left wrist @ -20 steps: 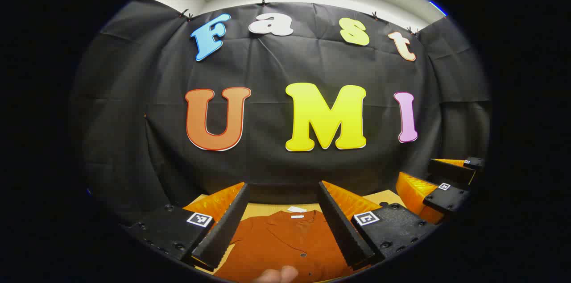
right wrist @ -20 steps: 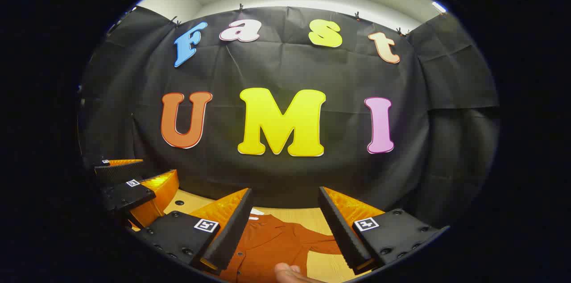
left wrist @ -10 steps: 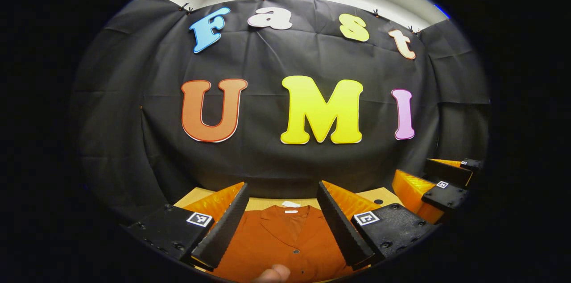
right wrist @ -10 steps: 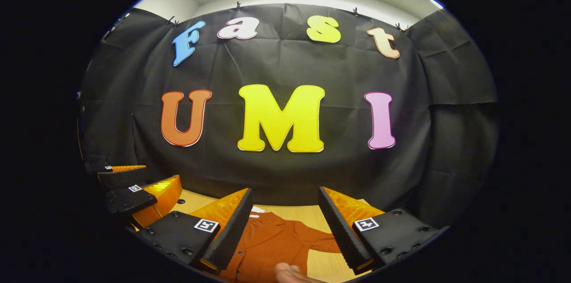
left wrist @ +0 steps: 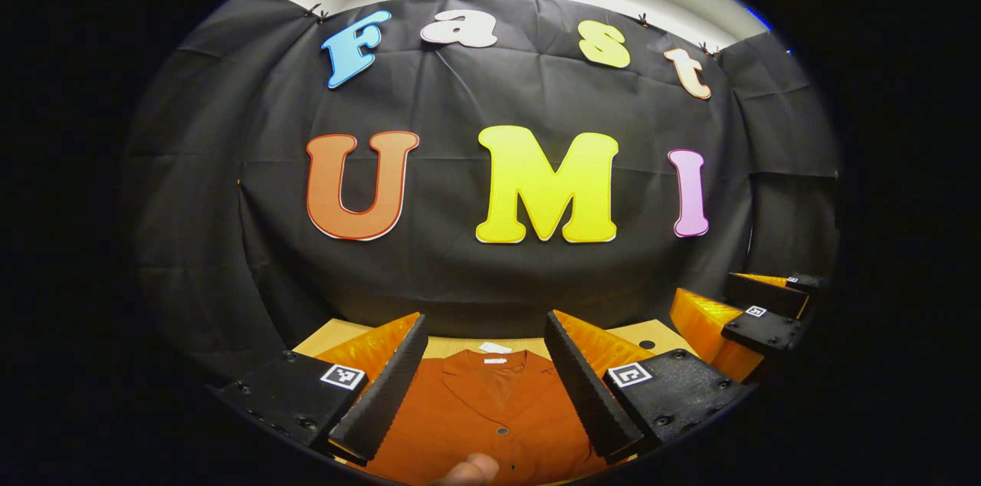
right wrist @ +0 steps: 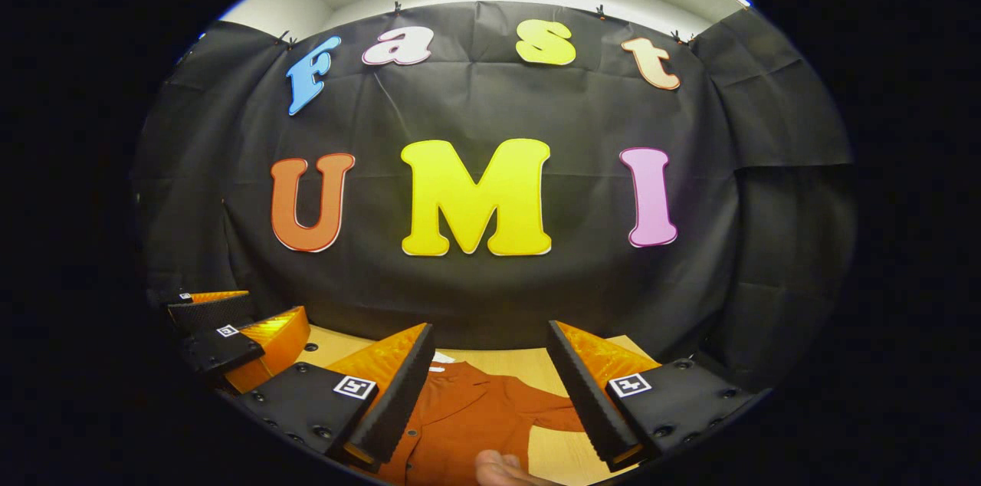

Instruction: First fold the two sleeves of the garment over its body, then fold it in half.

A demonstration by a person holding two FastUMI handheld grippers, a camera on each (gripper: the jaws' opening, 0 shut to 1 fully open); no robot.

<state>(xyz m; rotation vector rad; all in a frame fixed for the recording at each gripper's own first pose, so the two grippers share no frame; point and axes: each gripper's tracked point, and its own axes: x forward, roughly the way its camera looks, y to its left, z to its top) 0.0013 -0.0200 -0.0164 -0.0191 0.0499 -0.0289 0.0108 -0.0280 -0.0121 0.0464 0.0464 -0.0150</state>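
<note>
**Both grippers hanging open above the flat shirt**

In the left gripper view, the left gripper (left wrist: 484, 386) is hovering at the bottom centre of the frame with its fingers (left wrist: 383, 386) spread wide apart and nothing between them. Through the gap, the shirt (left wrist: 490, 413) is lying flat on the worktop (left wrist: 337, 333), its collar pointing toward the top of the frame and a white label (left wrist: 494, 349) sitting at the neck. A row of dark buttons is running down the middle. A strip of bare worktop is showing between the collar edge and the black wall (left wrist: 475, 279) behind. At the right edge of this frame the right gripper (left wrist: 755, 310) is hanging level with the far worktop edge, well apart from the left one.

In the right gripper view, the right gripper (right wrist: 490, 386) is also standing open, fingers wide apart and holding nothing. The shirt (right wrist: 460, 417) is lying low and left of centre between them, and one sleeve (right wrist: 552, 417) is reaching out toward the right, unfolded, with bare worktop (right wrist: 559, 455) below it and beyond it. A fingertip (right wrist: 498, 467) is peeking in at the bottom edge. The left gripper (right wrist: 230, 333) is showing at the lower left of this frame, over the worktop's far left part.

Neither gripper is touching the cloth.
</note>
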